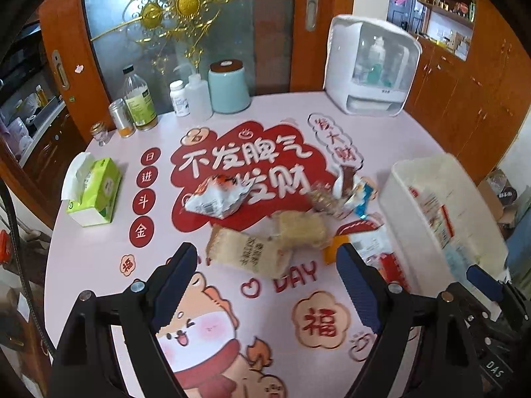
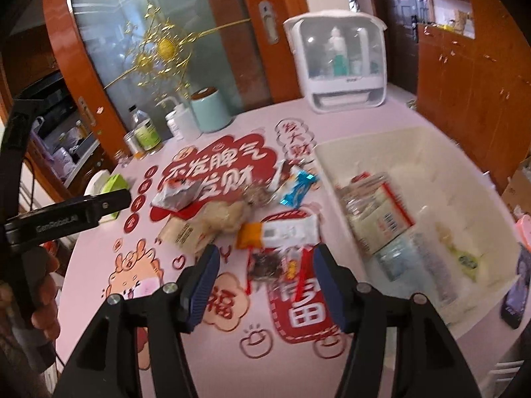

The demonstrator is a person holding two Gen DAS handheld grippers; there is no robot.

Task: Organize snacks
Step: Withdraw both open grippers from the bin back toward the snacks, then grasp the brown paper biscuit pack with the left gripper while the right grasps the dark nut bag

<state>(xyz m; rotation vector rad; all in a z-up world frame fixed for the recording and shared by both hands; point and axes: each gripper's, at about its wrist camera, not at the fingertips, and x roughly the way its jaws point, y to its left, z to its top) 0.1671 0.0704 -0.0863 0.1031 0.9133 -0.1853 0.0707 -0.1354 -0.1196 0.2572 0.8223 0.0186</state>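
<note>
Snacks partly binned; a pile (image 2: 252, 212) remains mid-table.
Bin (image 2: 335, 162) at right edge holds several packets; left gripper (image 1: 265, 282) and right gripper (image 2: 265, 282) gape, empty.

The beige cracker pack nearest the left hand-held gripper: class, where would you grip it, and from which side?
Probably grip the beige cracker pack across its short width at mid-length, coming down from above. It lies flat and long on the table, slanted, so the left hand-held gripper, open, would need turning to straddle its long sides.
</note>
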